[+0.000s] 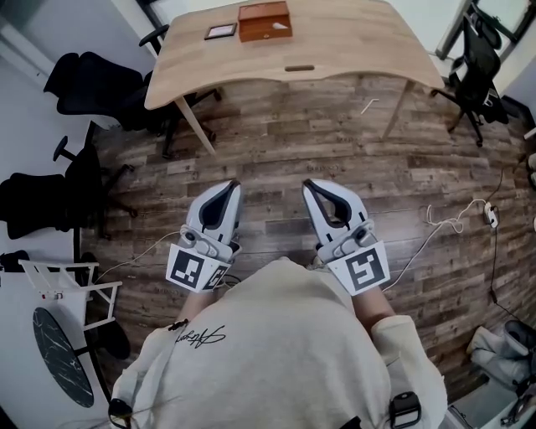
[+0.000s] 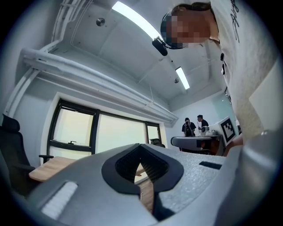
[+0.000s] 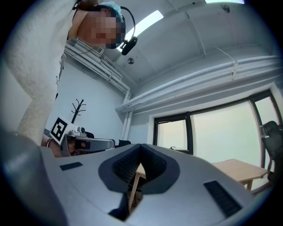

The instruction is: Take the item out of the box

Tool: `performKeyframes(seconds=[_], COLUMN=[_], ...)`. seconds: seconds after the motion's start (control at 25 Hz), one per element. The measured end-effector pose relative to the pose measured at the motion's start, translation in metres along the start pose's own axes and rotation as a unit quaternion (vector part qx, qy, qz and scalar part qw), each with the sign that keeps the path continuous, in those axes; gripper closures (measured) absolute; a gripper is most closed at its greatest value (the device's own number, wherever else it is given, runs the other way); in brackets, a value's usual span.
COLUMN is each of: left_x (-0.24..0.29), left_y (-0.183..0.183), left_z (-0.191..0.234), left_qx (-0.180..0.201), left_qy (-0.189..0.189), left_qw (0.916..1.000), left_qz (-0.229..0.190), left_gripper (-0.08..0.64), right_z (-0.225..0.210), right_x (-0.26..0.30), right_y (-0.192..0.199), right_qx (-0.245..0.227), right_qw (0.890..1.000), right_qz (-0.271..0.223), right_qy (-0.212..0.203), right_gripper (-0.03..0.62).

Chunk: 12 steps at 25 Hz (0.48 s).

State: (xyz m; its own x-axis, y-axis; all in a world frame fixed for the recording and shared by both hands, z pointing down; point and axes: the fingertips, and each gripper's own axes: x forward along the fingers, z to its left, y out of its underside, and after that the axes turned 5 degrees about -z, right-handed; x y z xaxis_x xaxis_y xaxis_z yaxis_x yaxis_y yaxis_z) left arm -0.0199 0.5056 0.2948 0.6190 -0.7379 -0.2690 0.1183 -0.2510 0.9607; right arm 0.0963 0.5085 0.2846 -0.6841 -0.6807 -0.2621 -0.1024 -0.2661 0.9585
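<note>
Presently: left tool (image 1: 231, 184) and right tool (image 1: 308, 183), both pressed together on nothing, held side by side at the chest, likely a ready posture with the task not begun. Wooden box (image 1: 265, 21) stands well apart on the worktop (image 1: 335, 50), lid apparently down, contents unseen. Dark flat frame (image 1: 221, 32) just beside it.

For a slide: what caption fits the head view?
Both shut and empty, left claw and right claw hover above the floor, short of the table bearing the box.
</note>
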Motion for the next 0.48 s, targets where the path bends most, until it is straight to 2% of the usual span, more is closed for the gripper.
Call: performKeyframes(seconds=[0.24, 0.48], left_x=[-0.014, -0.015], left_y=[0.006, 0.011], left_z=[0.008, 0.015], left_qx=[-0.009, -0.012], left_qy=[0.009, 0.01], left_qw=[0.9999, 0.9999], left_qz=[0.003, 0.004], left_gripper=[0.557, 0.557], right_z=[0.016, 0.013], right_x=[-0.001, 0.003], right_y=[0.006, 0.009], right_qx=[0.013, 0.006], right_qw=[1.0, 1.0], right_qz=[0.001, 0.009], right_qy=[0.019, 0.017], right_gripper=[0.583, 0.583])
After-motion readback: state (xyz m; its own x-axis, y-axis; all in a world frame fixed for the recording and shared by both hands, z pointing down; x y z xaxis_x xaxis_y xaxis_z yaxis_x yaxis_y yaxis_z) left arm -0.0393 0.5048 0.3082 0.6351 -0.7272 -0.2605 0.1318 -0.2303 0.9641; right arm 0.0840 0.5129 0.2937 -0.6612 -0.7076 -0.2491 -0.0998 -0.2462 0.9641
